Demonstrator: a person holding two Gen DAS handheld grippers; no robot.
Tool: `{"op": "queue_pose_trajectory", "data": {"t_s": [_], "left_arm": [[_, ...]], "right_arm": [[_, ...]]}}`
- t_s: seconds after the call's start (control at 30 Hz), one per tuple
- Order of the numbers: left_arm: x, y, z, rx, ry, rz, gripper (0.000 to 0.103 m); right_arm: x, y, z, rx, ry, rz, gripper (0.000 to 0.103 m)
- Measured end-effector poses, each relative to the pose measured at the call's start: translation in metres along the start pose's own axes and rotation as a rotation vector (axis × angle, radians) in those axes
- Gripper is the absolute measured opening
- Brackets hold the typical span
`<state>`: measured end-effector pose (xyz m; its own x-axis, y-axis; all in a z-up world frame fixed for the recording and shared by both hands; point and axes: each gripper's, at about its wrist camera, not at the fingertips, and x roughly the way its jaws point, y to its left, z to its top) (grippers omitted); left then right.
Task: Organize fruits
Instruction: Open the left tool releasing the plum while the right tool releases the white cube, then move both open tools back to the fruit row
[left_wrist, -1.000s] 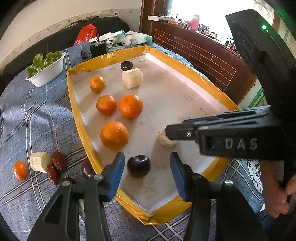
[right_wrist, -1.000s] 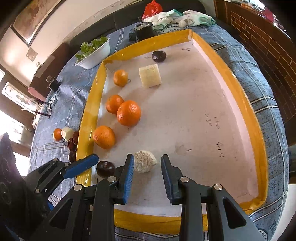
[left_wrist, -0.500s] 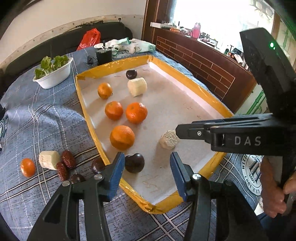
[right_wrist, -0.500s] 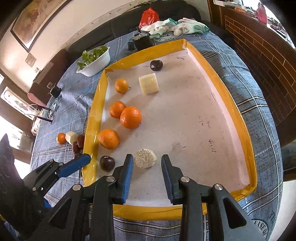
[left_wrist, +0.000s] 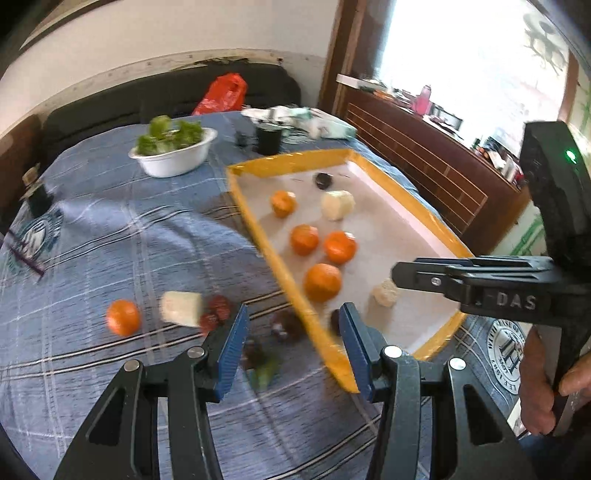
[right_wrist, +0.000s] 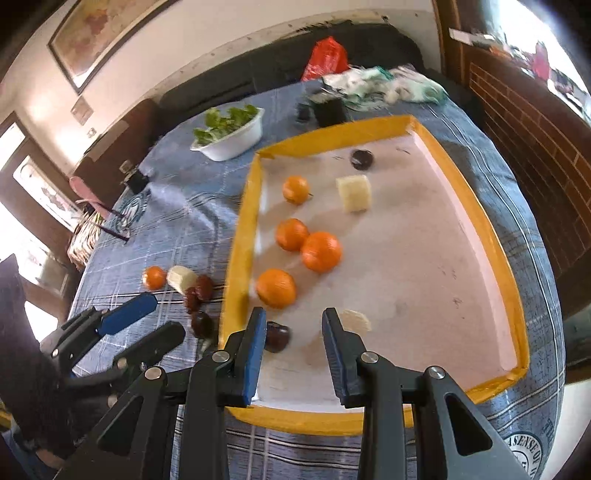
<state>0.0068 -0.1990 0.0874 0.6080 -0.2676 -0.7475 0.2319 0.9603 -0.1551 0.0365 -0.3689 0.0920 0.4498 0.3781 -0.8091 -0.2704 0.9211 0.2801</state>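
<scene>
Blue plaid tablecloth (right_wrist: 177, 206), yellow-rimmed tray (right_wrist: 495, 240) w/ oranges (right_wrist: 320, 252); both grippers (left_wrist: 291, 341) (right_wrist: 293, 350) empty, jaws apart.

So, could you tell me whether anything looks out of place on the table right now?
Yes. Several fruits lie outside the tray, on the cloth to its left: a small orange, a pale chunk and dark dates. The other oranges sit inside the tray.

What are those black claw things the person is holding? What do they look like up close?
Each is a handheld gripper: the left gripper and right gripper have black angular plastic frames with silver rivets and two fingers lined with ribbed blue pads. The right one's side bears white letters "DAS", and a small green light glows on its body.
</scene>
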Motion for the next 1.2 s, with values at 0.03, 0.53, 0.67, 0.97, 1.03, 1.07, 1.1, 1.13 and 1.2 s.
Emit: {"op": "queue_pose_trajectory", "data": {"t_s": [0.03, 0.53, 0.67, 0.97, 1.03, 1.07, 1.1, 1.13, 1.2], "left_arm": [[-0.002, 0.006, -0.001, -0.012, -0.002, 0.008, 0.05], [-0.029, 0.077, -0.027, -0.135, -0.014, 0.098, 0.05], [-0.033, 0.093, -0.031, -0.16, -0.005, 0.121, 0.05], [-0.029, 0.145, -0.036, -0.247, 0.037, 0.159, 0.055], [-0.025, 0.152, -0.033, -0.255, 0.045, 0.15, 0.055], [-0.022, 0.154, -0.03, -0.252, 0.048, 0.142, 0.056], [-0.018, 0.155, -0.027, -0.245, 0.055, 0.13, 0.058], [-0.013, 0.155, -0.024, -0.238, 0.062, 0.12, 0.059], [-0.002, 0.154, -0.02, -0.226, 0.074, 0.106, 0.059]], "right_arm": [[0.0, 0.007, 0.0, -0.015, -0.006, 0.004, 0.034], [0.026, 0.084, -0.002, -0.146, 0.047, 0.097, 0.034], [0.035, 0.101, -0.008, -0.177, 0.095, 0.11, 0.034], [0.03, 0.109, -0.016, -0.185, 0.093, 0.049, 0.034], [0.027, 0.101, -0.018, -0.157, 0.095, 0.032, 0.034], [0.025, 0.098, -0.019, -0.147, 0.094, 0.026, 0.034], [0.024, 0.095, -0.02, -0.138, 0.093, 0.02, 0.034], [0.021, 0.091, -0.021, -0.127, 0.09, 0.01, 0.034], [0.016, 0.085, -0.024, -0.115, 0.083, -0.005, 0.034]]}}
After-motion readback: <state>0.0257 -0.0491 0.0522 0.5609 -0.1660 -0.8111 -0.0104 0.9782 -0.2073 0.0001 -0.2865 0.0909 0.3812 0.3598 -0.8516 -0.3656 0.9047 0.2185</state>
